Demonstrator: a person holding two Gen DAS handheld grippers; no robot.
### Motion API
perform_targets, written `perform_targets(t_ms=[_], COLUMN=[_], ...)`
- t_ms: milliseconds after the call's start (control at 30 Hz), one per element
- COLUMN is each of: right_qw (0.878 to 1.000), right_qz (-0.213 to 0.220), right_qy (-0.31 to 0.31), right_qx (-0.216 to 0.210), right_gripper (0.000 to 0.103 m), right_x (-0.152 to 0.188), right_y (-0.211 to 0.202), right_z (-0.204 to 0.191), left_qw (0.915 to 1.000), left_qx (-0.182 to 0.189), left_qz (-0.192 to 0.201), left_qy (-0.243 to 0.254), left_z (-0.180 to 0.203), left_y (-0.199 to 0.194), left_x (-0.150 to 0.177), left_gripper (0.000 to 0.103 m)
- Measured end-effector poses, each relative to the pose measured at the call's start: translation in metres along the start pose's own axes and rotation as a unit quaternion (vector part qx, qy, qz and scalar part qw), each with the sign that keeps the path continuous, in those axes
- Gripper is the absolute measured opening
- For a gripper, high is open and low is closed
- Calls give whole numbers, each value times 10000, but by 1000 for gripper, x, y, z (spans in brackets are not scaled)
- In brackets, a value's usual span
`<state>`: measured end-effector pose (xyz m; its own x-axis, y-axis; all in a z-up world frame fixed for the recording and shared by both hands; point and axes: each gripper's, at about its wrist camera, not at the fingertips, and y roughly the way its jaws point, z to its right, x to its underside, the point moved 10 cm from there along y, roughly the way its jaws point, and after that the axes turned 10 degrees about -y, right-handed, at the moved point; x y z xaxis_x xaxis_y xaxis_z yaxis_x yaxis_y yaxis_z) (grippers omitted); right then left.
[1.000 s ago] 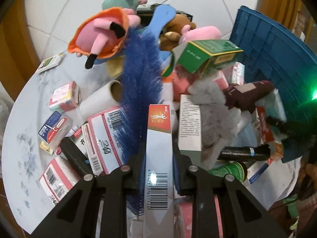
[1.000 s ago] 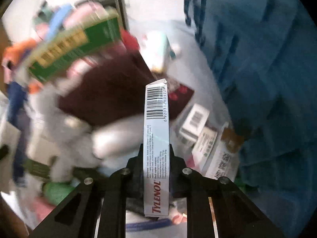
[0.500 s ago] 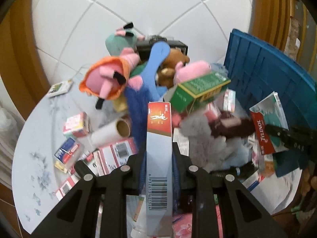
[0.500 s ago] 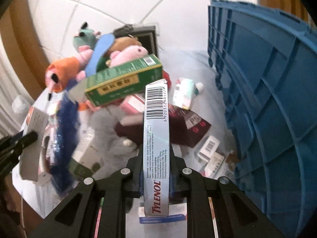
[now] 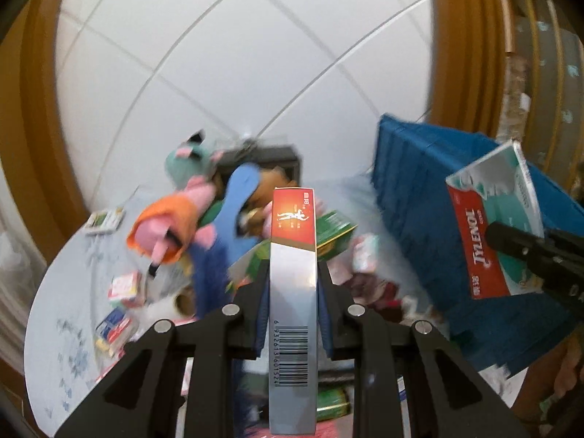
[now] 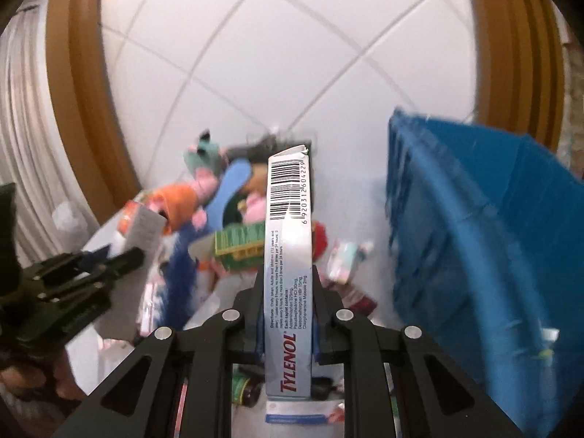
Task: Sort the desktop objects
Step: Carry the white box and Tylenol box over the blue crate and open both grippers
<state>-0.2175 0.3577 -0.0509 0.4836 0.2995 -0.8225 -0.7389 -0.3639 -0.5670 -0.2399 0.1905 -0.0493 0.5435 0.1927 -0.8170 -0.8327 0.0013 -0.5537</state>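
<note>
My left gripper (image 5: 292,273) is shut on a tall silver box with a red top (image 5: 294,255), held upright high above the cluttered table. My right gripper (image 6: 287,277) is shut on a Tylenol box (image 6: 288,237), barcode end up. The left wrist view also shows the Tylenol box (image 5: 492,226) at the right, pinched by the right gripper's fingers (image 5: 511,241). In the right wrist view the left gripper (image 6: 124,261) appears at the left with the silver box (image 6: 142,228). Below lies a pile of plush toys (image 5: 171,226), a green carton (image 5: 334,231) and small packets.
A blue plastic crate (image 5: 419,189) stands at the right of the table, also seen as the blue crate (image 6: 474,219). A blue fluffy duster (image 5: 211,270) lies across the pile. Small boxes (image 5: 124,284) dot the pale table (image 5: 62,292). White tiled floor lies beyond.
Both grippers have risen well above the pile, each still holding its box. The table items look smaller and lower, and more floor shows. The Tylenol box has come up beside the crate.
</note>
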Motion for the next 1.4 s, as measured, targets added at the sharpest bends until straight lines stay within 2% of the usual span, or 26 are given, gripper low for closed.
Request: perform_targets(t_ms=[167, 367, 567, 667, 833, 1067, 1400], right_qw=[9974, 9904, 9840, 9821, 9812, 9805, 9795], right_qz=[657, 1056, 1023, 881, 564, -8, -314], right_qy=[75, 260, 457, 537, 586, 595, 475], right_qx=[299, 858, 1384, 1576, 1749, 1875, 1930], right_gripper=[18, 18, 18, 18, 18, 18, 19], right_x=[-21, -24, -3, 11, 38, 77, 93], right_y=[-64, -125, -158, -163, -164, -149, -133], right_z=[39, 106, 180, 215, 264, 313, 333], left_qw=[9983, 9923, 9844, 9834, 9861, 9872, 9900], left_qx=[438, 926, 1364, 1399, 1456, 1222, 969], left_qz=[299, 587, 738, 765, 148, -329, -330], left_qy=[254, 571, 837, 871, 787, 974, 966], left_z=[70, 163, 260, 304, 358, 394, 400], left_y=[-18, -35, -49, -47, -19, 4, 6], left_x=[-21, -39, -44, -43, -23, 3, 12], left_gripper=[22, 22, 22, 22, 22, 22, 22])
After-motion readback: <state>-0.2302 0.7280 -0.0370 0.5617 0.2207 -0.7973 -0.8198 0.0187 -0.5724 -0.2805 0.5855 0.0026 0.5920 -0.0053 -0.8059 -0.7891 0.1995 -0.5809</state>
